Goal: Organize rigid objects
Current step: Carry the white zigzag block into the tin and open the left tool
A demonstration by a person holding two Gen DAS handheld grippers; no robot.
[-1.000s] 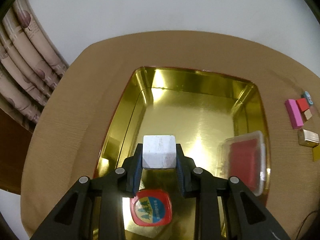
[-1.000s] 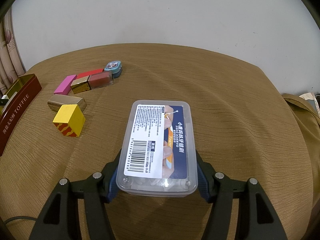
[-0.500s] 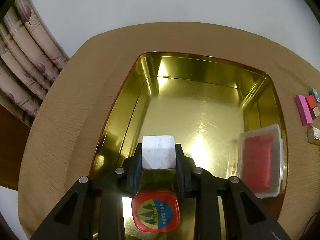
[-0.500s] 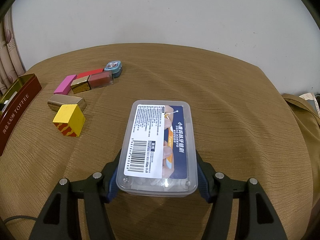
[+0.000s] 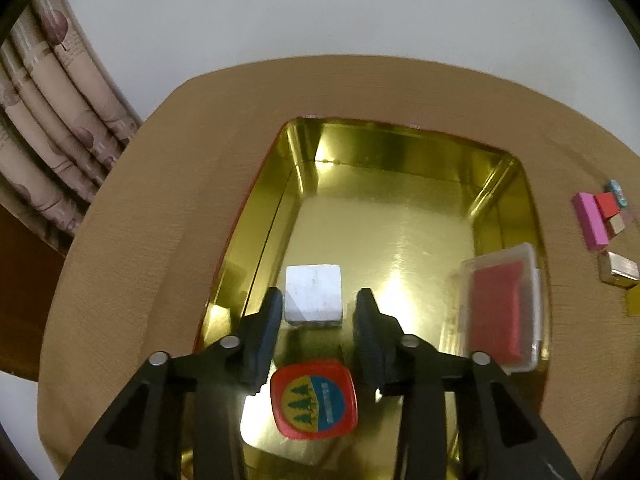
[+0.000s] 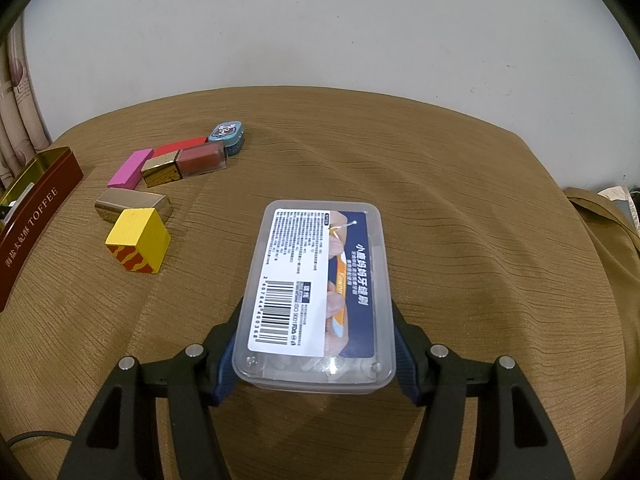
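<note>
white cube (image 5: 313, 299), scuffed matte faces, sits on floor of gold toffee tin (image 5: 400, 152) on counter. left hand-held gripper (image 5: 316, 312) released, fingers apart either side of cube, not touching. right hand-held gripper (image 6: 316, 340) clenched on clear labelled box (image 6: 316, 292) above counter.

left view down into tin (image 5: 400, 140), right view probably lower

Both tools (image 5: 316, 306) (image 6: 316, 354): black arms (silver screws), blue pads.
</note>
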